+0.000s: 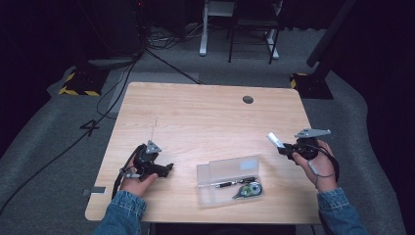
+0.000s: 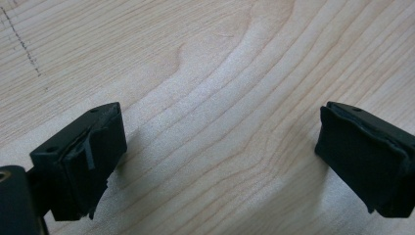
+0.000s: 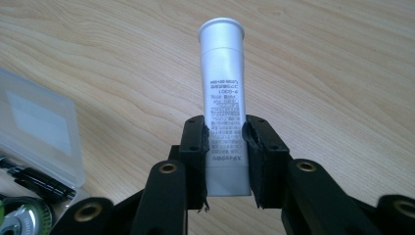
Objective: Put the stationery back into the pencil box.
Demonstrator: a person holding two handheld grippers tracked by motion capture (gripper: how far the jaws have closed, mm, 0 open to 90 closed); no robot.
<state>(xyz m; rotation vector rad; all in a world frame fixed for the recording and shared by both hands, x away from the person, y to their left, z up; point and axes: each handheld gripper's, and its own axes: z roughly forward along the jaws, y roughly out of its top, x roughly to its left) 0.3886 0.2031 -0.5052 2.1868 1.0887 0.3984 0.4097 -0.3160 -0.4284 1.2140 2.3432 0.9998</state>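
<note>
Two grippers over a light wooden table in the high view; left gripper low at the near-left, held by a hand in a denim sleeve, jaws pointing right toward the clear plastic case; case lies open near the front edge between the hands, lid flat behind it, a black pen and a round correction-tape dispenser inside; right gripper held at the near-right, well apart from the case, a small white tube sticking out up-left; dark round hole in the table at the far side; cables and chair legs on the grey floor beyond.

Left gripper view: jaws spread wide, bare wood grain between them, nothing held.

Right gripper view: jaws pinching the white tube by its lower half; tube upright between the pads, flared rim at the far end, small printed text reading upside down; case corner at left, pen and dispenser partly visible.
</note>
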